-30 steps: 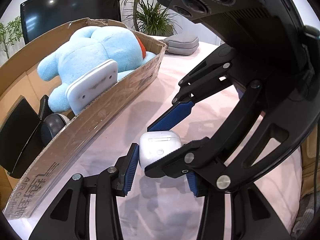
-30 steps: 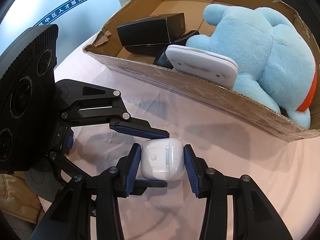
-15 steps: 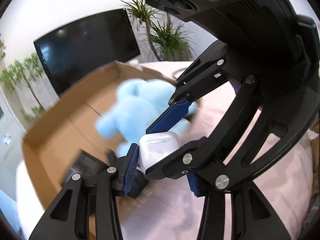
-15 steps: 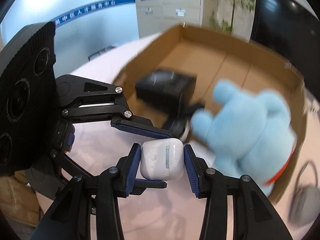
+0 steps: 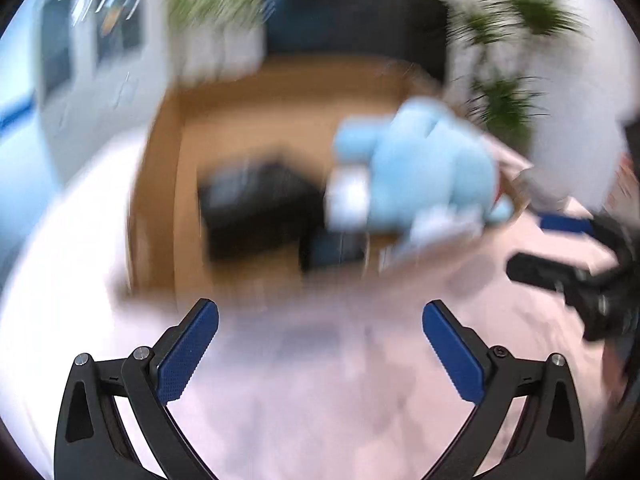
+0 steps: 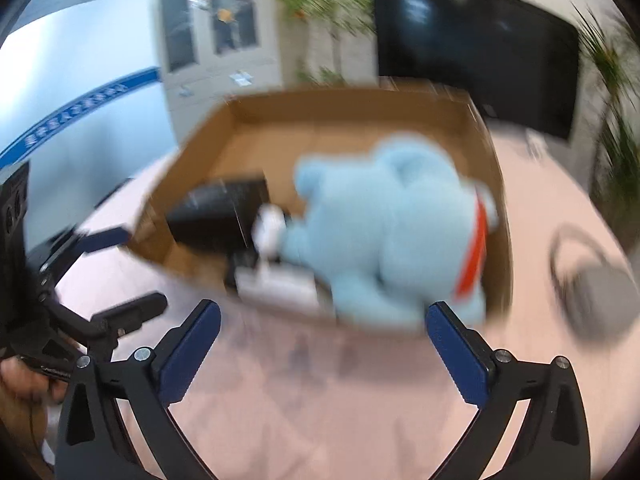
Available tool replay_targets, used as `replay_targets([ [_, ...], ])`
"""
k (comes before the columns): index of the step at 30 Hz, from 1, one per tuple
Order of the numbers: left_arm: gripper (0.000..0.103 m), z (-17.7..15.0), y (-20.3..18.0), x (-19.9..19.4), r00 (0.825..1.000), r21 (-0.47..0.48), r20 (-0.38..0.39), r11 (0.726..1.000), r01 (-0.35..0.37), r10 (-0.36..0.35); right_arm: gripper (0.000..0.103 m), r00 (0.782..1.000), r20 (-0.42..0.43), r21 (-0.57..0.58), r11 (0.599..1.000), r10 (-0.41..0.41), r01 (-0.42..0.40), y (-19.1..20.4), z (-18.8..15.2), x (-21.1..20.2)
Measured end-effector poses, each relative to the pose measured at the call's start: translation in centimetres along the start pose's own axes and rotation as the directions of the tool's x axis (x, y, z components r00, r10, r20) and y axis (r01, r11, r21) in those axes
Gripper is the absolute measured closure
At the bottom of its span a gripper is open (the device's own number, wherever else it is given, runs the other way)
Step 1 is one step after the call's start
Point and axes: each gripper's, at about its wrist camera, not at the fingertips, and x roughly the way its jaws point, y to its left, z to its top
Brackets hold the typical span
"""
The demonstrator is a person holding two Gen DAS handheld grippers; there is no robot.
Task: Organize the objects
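Left gripper (image 5: 320, 334) agape (empty); blurred cardboard box (image 5: 160, 184), blue plush (image 5: 424, 176)

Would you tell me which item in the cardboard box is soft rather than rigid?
The light-blue plush toy with the orange-red collar; the black box beside it is hard-edged.

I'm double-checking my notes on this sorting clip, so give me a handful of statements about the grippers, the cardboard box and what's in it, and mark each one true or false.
1. The blue plush toy lies inside the cardboard box. True.
2. The right gripper is clamped on a white case. False: its jaws stand wide open, having just been opening, with nothing between them.
3. The left gripper is open and empty. True; its jaws have also just been opening.
4. A black box sits on the table outside the cardboard box. False: it is inside, beside the plush toy.
5. A grey pouch lies on the pink tabletop. True.
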Motion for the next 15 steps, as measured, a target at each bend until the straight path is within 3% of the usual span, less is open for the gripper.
replay_targets([
  [2,0.001,-1.9,-0.2,2.3,0.995,-0.085,-0.095,0.996,-0.038,0.03,0.0,0.995,-0.081,0.04,0.997,-0.058,0.062,0.1,-2.9,1.7],
  [5,0.001,-3.8,-1.0,4.1,0.985,-0.106,-0.157,0.99,-0.096,0.079,0.0,0.979,-0.174,0.074,0.99,-0.103,0.118,0.3,-6.0,4.4],
  [9,0.001,-4.6,-1.7,5.0,0.976,-0.115,-0.186,0.984,-0.132,0.11,0.0,0.961,-0.217,0.088,0.976,-0.174,0.197,-0.2,-7.6,6.0],
  [15,0.001,-5.1,-2.8,5.6,0.975,-0.089,-0.165,0.983,-0.162,0.145,0.0,0.955,-0.223,0.074,0.974,-0.194,0.215,0.4,-8.2,6.4],
])
